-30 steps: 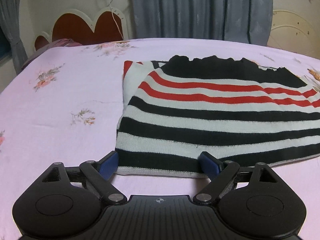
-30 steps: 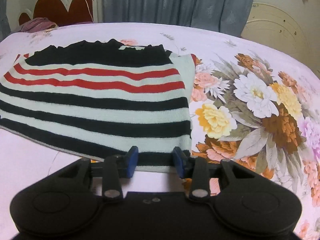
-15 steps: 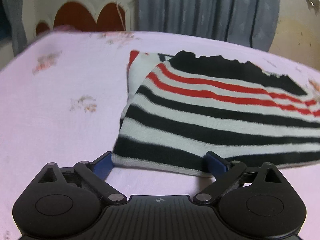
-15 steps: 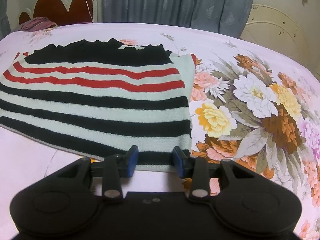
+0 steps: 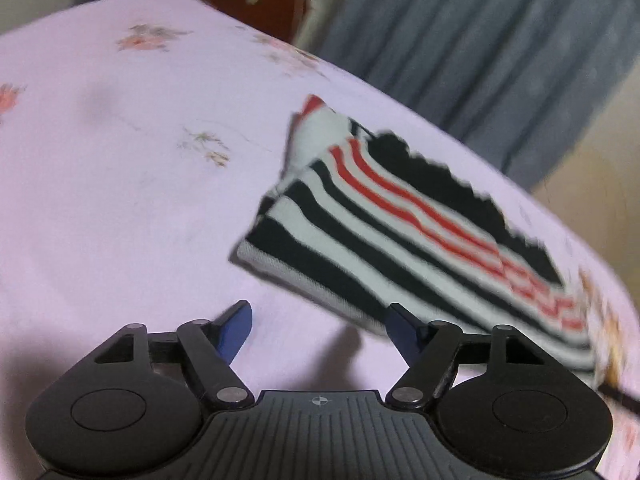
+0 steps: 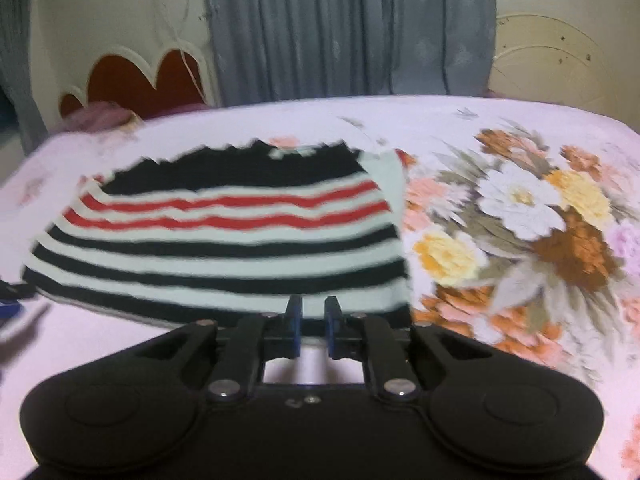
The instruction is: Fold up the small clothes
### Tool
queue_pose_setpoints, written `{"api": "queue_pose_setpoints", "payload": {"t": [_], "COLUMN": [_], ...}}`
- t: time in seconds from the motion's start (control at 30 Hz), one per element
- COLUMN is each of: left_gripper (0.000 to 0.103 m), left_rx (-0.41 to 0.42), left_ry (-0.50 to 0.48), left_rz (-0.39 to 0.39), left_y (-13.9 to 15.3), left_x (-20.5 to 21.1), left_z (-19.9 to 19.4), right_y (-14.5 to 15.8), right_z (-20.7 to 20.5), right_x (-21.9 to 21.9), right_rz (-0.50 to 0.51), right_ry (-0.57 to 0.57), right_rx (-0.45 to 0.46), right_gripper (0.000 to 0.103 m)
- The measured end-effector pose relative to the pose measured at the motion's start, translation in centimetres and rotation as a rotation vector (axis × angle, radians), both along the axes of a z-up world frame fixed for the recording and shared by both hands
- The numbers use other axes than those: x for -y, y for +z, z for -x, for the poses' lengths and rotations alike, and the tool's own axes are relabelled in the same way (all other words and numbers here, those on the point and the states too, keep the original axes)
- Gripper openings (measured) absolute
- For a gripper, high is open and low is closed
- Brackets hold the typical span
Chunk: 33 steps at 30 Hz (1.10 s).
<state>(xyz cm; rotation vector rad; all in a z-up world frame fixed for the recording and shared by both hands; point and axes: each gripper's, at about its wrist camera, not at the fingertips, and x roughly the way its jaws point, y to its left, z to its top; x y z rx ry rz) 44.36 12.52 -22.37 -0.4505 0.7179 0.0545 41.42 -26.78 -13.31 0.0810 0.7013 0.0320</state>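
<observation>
A pink flowered bedsheet meets a red scalloped headboard, grey curtains and cream wall.

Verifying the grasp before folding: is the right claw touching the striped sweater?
Cannot tell. Right wrist view: the right claw, jaws closing, overlaps the near hem of the striped sweater, but blur hides any contact or gap.

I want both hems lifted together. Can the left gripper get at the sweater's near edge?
Probably yes: the left gripper is closing with nothing between its jaws, and only bare sheet separates it from the sweater.
</observation>
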Motion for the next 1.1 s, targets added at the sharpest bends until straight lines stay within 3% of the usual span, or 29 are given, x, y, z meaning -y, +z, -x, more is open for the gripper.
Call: {"api": "queue_pose_setpoints", "payload": {"t": [0.03, 0.3, 0.37, 0.47, 0.6, 0.67, 0.73, 0.8, 1.1], "left_gripper": [0.073, 0.070, 0.038, 0.018, 0.016, 0.016, 0.016, 0.016, 0.016], "left_rx": [0.008, 0.095, 0.083, 0.073, 0.134, 0.094, 0.101, 0.101, 0.097], "left_ry": [0.019, 0.203, 0.239, 0.243, 0.194, 0.197, 0.197, 0.174, 0.163], "left_rz": [0.034, 0.282, 0.271, 0.318, 0.321, 0.321, 0.378, 0.346, 0.333], "left_y": [-0.2, -2.3, -2.7, -3.4, -2.1, -3.4, -4.7, -4.3, -3.6], "left_x": [-0.1, -1.5, -1.6, -2.3, -1.9, -2.3, -3.0, -2.9, -2.8], "left_z": [-0.4, -2.9, -3.7, -4.6, -3.9, -4.3, -4.4, -4.5, -5.2], "right_y": [0.2, 0.6, 0.4, 0.2, -0.1, -0.9, -2.9, -3.4, -3.3], "right_z": [-0.3, -5.5, -6.9, -9.3, -11.7, -12.5, -13.5, -13.3, -13.1], "right_x": [-0.4, -3.3, -4.5, -6.7, -9.1, -9.9, -10.3, -10.2, -10.3], "right_rz": [0.000, -0.042, -0.047, -0.043, -0.028, -0.005, 0.032, 0.022, 0.033], "right_ry": [0.009, 0.072, 0.092, 0.134, 0.166, 0.176, 0.168, 0.163, 0.158], "right_rx": [0.006, 0.011, 0.007, 0.003, 0.001, -0.013, -0.091, -0.072, -0.073], "right_gripper": [0.005, 0.005, 0.004, 0.004, 0.004, 0.004, 0.004, 0.003, 0.001]}}
